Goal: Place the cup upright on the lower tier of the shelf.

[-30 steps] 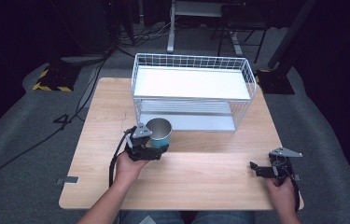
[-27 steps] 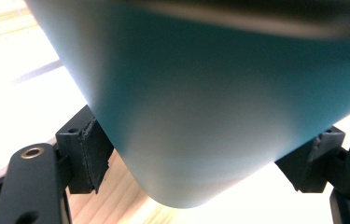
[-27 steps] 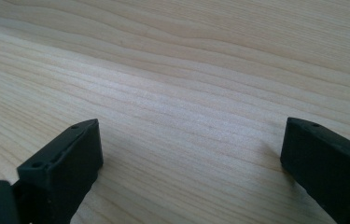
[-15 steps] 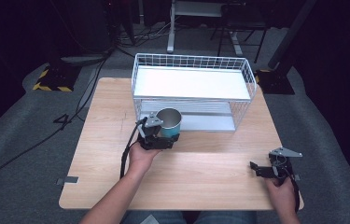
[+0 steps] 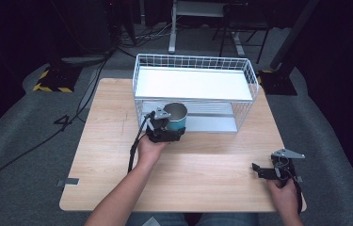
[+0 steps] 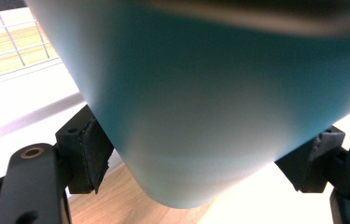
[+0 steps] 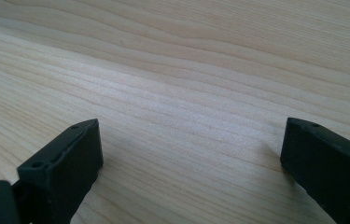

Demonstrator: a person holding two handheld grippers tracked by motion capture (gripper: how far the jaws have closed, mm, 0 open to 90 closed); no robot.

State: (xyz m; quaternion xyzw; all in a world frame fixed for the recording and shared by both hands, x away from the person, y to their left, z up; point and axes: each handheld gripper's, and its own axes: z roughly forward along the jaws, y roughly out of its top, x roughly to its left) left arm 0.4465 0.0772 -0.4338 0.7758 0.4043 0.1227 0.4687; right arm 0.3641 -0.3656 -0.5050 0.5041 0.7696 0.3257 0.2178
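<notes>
Teal cup (image 5: 178,118) — my left gripper (image 5: 164,130) pinches it at the rack's (image 5: 193,62) six o'clock; right gripper (image 5: 272,170) spread over the table (image 5: 212,179).

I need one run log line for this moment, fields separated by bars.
left hand-held gripper: shut on teal cup | cup: at wire rack front | right hand-held gripper: open above table
</notes>
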